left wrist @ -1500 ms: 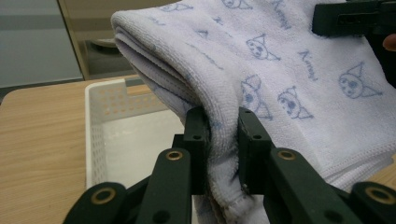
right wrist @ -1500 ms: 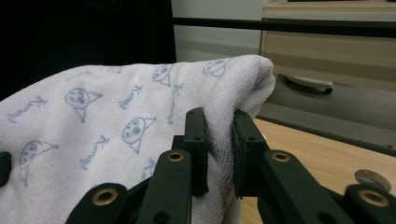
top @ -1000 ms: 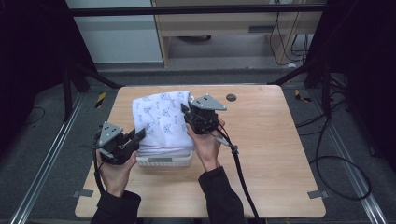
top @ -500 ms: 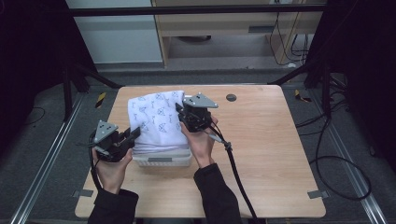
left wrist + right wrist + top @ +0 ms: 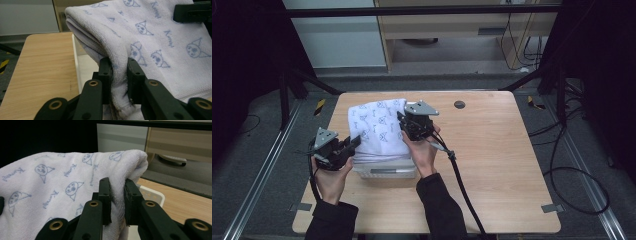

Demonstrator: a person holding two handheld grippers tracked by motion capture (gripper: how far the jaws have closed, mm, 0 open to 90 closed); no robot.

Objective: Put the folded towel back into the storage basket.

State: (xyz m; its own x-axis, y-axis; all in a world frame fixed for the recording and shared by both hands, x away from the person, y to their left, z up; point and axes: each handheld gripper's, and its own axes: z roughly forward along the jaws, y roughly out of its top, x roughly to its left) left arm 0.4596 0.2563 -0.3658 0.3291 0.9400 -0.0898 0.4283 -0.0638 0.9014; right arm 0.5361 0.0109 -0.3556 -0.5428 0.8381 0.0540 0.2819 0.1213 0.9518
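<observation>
Left hand (image 5: 328, 176): comes in from the bottom edge at the left side of the worktop (image 5: 502, 165), dark sleeve at the wrist, gripping the left tool.
Left tool (image 5: 346, 148): clenched on the near left edge of the towel; in the left gripper view (image 5: 119, 75) its two black jaws pinch a thick fold of the cloth between them.
Towel (image 5: 377, 129): white terry cloth printed with small blue cartoon faces and lettering, folded in layers, draped over the white bin and held up at both sides; it sits on the left half of the worktop, between the two tools.
White bin (image 5: 384, 171): a low white container under the towel, its near wall showing below the cloth; its pale rim also appears beside the jaws in the right gripper view (image 5: 152, 193).
Right tool (image 5: 404, 126): clenched on the right edge of the towel; the right gripper view (image 5: 117, 195) shows its jaws closed on the folded hem, the cloth bulging above them.
Right hand (image 5: 422, 150): just right of the bin, holding the right tool, a black cable (image 5: 457, 172) trailing back toward the near edge.
Far right of worktop: bare light wood, with a small dark round mark (image 5: 459, 104) near the far edge.
</observation>
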